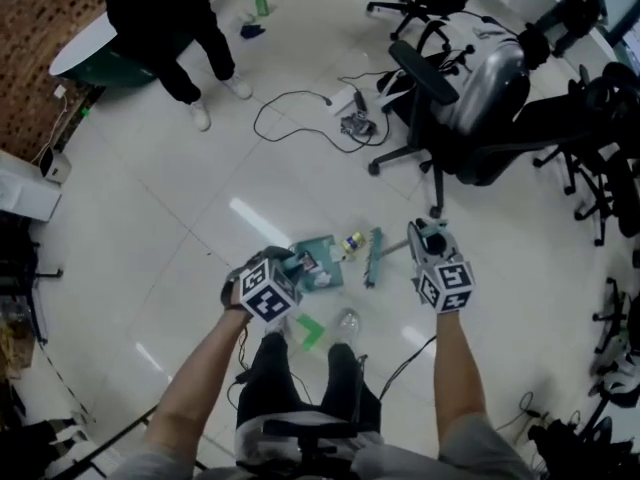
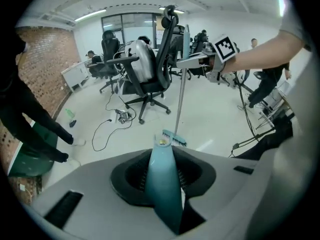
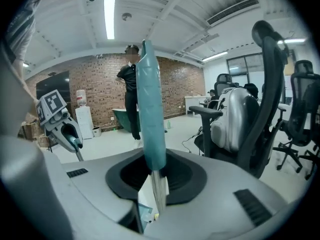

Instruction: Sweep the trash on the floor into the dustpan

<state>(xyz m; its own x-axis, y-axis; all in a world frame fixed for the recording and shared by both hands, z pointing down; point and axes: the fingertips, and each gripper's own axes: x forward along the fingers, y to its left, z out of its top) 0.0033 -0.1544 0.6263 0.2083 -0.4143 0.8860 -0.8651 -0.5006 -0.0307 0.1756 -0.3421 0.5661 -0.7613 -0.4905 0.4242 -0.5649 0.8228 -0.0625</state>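
**Head view:** the left gripper [image 1: 283, 271] grasps the handle of the teal dustpan [image 1: 322, 266], which sits on the floor [image 1: 200, 198] near the picture's centre. At the pan's 3 o'clock stands the broom [image 1: 374, 258], its shaft running on to the right gripper [image 1: 420, 238]. A small yellow scrap [image 1: 352, 243] lies between pan and bristles. A clear bottle [image 1: 347, 322] and a green piece [image 1: 311, 331] lie at the pan's 6 o'clock.

**Left gripper view:** the fingers are clenched on the teal dustpan handle. The broom's head rests on the floor just beyond, at 12 o'clock.

**Right gripper view:** the fingers are clenched on the broom's teal grip, which rises toward 12 o'clock. An office chair [image 3: 250, 124] stands at 3 o'clock.
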